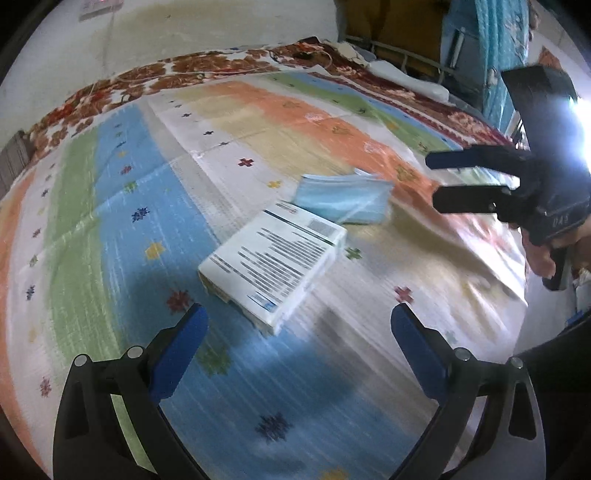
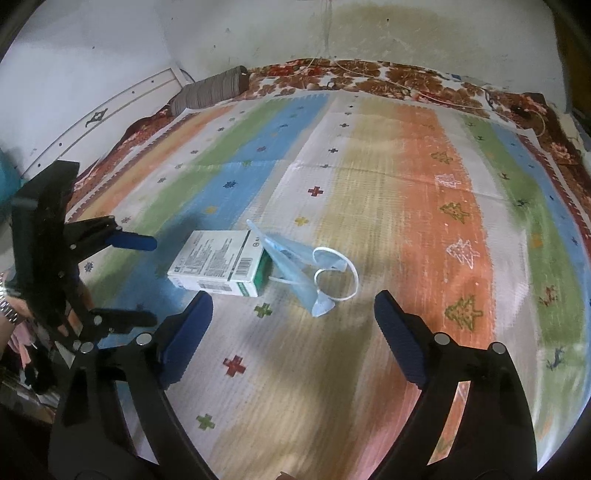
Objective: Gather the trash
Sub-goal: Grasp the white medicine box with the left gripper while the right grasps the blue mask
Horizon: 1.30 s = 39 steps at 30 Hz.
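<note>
Stripes of blue, green, orange, cream and white run across the big mat [image 2: 424, 177] I am working over, with little crosses and tree shapes dotted on it. It lies on a red and brown flowery blanket [image 2: 369, 74], and a pale wall [image 2: 258, 33] stands behind. A grey rolled-up thing [image 2: 210, 88] sits at the far edge of the blanket.

On the mat, near the middle, I see two bits of trash. The bigger one is a small white box [image 2: 214, 264]. It lies flat on its wide side. It has lots of tiny dark print on top, a barcode near one end and a green end flap. From my left camera it sits just ahead of my left gripper [image 1: 299, 334], a little to the left side.

The smaller one is a light blue face mask [image 2: 291, 266]. It is folded and crumpled, and one part leans up against the green end of the box, touching it. Its white ear loops [image 2: 334, 275] curl out on the mat beside it.

My right gripper [image 2: 293, 323] hangs above the mat with the mask just ahead, between the lines of its blue fingers [image 2: 397, 332]. The jaws stand wide apart with nothing in them. My left gripper's jaws are also spread wide and hold nothing. A hand [image 1: 543, 254] grips the right tool's handle.
</note>
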{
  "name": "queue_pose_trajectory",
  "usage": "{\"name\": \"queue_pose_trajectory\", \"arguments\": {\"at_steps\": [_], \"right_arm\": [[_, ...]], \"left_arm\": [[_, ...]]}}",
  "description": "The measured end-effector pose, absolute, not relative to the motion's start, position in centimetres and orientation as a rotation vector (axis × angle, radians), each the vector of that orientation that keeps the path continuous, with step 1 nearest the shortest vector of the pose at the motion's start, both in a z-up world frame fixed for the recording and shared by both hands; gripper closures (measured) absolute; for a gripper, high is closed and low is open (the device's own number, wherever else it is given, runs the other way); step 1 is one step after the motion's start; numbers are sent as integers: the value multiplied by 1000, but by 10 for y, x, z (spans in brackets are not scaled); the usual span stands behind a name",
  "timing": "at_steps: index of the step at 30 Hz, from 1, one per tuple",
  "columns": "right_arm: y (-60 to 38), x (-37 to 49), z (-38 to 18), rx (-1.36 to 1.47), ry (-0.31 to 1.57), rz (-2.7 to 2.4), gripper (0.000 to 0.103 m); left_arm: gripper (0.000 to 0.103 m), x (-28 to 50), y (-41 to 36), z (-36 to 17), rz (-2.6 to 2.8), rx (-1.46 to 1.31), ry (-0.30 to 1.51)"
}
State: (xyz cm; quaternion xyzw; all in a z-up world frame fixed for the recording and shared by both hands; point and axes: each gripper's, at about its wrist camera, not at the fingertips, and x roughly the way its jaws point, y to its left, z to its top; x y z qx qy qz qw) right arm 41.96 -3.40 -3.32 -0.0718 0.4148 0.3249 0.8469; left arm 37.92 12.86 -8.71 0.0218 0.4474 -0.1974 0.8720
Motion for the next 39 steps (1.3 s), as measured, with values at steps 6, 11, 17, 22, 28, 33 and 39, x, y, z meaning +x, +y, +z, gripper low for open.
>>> {"name": "queue_pose_trajectory", "arguments": {"at_steps": [6,11,17,22,28,33,39], "right_arm": [[-22,435,-46,-222,881,728,26],[-8,443,-51,-285,861,760,29],[2,455,-65,-332,855,769,47],[3,462,-77,-326,879,784,63],[3,459,-85,-350,899,789,83],[3,459,-89,-350,913,782,86],[2,460,-88,-339,926,774,88]], "left_arm": [[6,394,135,-100,-436,64,936],[6,409,136,-106,-476,66,932],[6,420,131,-117,-482,128,925],[6,431,137,-122,-495,103,929],[6,441,140,-126,-527,57,924],[6,437,128,-128,-570,95,921],[7,435,121,-135,-547,144,926]]}}
